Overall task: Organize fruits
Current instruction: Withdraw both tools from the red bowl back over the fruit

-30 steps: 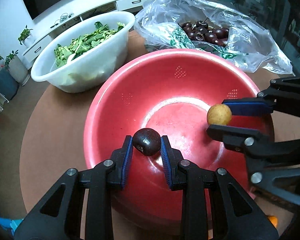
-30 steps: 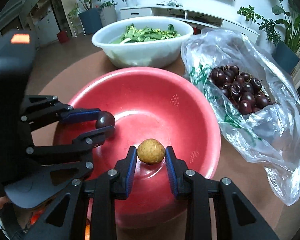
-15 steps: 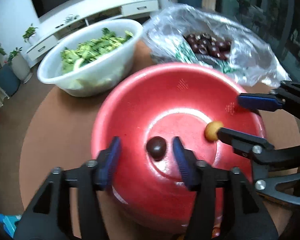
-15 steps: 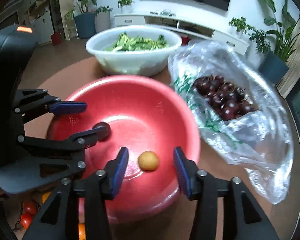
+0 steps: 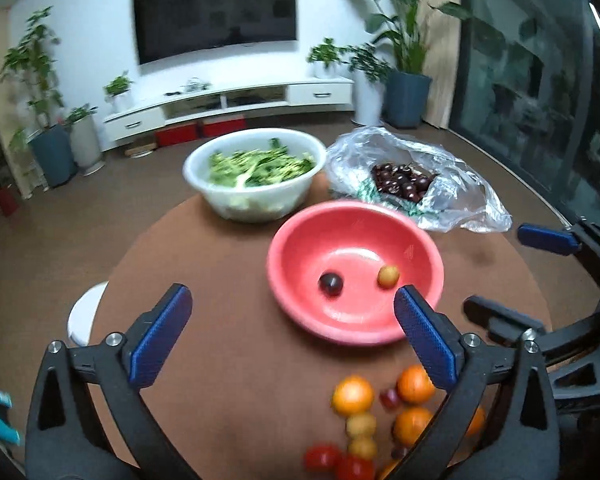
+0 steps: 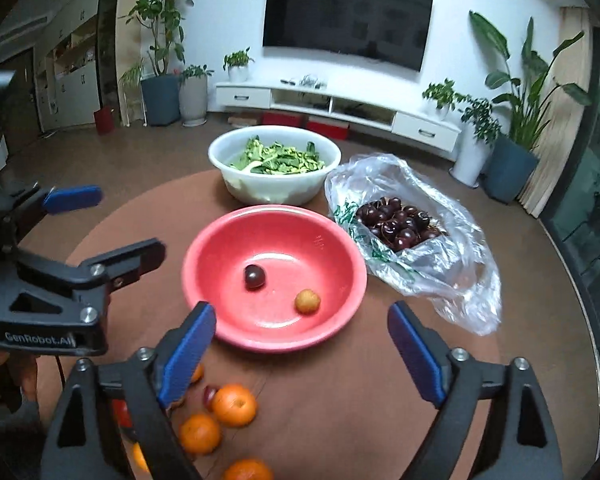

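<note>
- We see our left gripper (image 5: 292, 312) with its jaws opening wide and nothing between the blue pads; it hangs over bare brown table (image 5: 220, 272) on the near side of the red bowl (image 5: 300, 248).
- Our right gripper (image 6: 300, 336) is also opening, jaws spread, nothing gripped; it sits just near of the red bowl's rim (image 6: 204, 240).
- The dark cherry (image 6: 255, 277) and the small yellow fruit (image 6: 307, 301) lie loose on the bowl's floor, apart from each other and from both grippers.
- Open room: a broad bare stretch of table lies to the left of the bowl, and another on the near right, between the bowl and the table's round edge.
- Far side is crowded: the white bowl of greens (image 6: 274, 164) stands just beyond the red bowl, and the clear plastic bag of cherries (image 6: 400, 224) lies at far right, its plastic close to the red rim.
- Near us a cluster of oranges (image 5: 352, 395), small yellow fruits and red tomatoes (image 5: 354, 467) sits on the table, partly cut off by the lower frame and hidden behind our gripper fingers.
- In the left wrist view the near fruits are blurred, so we cannot count them surely.
- A white round thing (image 5: 85, 312) shows at the table's left edge; we cannot tell what it is.
</note>
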Available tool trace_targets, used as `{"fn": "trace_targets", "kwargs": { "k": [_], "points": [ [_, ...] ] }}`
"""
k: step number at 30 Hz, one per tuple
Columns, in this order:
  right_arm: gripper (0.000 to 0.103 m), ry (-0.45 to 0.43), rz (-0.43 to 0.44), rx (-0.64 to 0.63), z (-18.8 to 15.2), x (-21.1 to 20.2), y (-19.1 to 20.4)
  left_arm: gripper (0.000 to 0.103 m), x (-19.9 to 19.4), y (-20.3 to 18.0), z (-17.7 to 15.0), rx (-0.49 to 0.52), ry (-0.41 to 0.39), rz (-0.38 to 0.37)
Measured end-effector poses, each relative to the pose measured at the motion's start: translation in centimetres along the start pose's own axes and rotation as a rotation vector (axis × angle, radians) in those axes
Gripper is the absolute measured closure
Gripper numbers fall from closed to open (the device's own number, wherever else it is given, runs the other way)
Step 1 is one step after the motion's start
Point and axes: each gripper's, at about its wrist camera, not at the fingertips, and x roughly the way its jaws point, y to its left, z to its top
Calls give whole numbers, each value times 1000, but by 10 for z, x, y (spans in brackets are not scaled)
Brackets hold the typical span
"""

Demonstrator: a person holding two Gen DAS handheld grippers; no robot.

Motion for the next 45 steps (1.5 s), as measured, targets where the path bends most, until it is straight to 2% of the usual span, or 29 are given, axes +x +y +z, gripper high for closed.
{"fn": "trace_targets", "kwargs": {
  "k": [5, 8, 14, 25, 35, 45],
  "points": [
    [11, 24, 10, 39, -26, -23, 18, 1, -37, 13, -53, -115, 35, 135],
    [11, 55, 17, 63, -39, -27, 24, 1, -52, 20, -81, -166, 39, 169],
    [11, 99, 8, 96, -60, -34, 33, 1, -67, 29, -122, -183, 58, 245],
    [11, 107, -13, 89, -75, -42, 41, 1, -80, 5, -146, -131, 70, 160],
    [11, 130, -27, 79, -86, -38, 44, 1, -67, -28, -154, -60, 102, 107],
    [11, 150, -23, 86, -92, -33, 41, 1, -54, -36, -158, -37, 136, 79]
  ]
}}
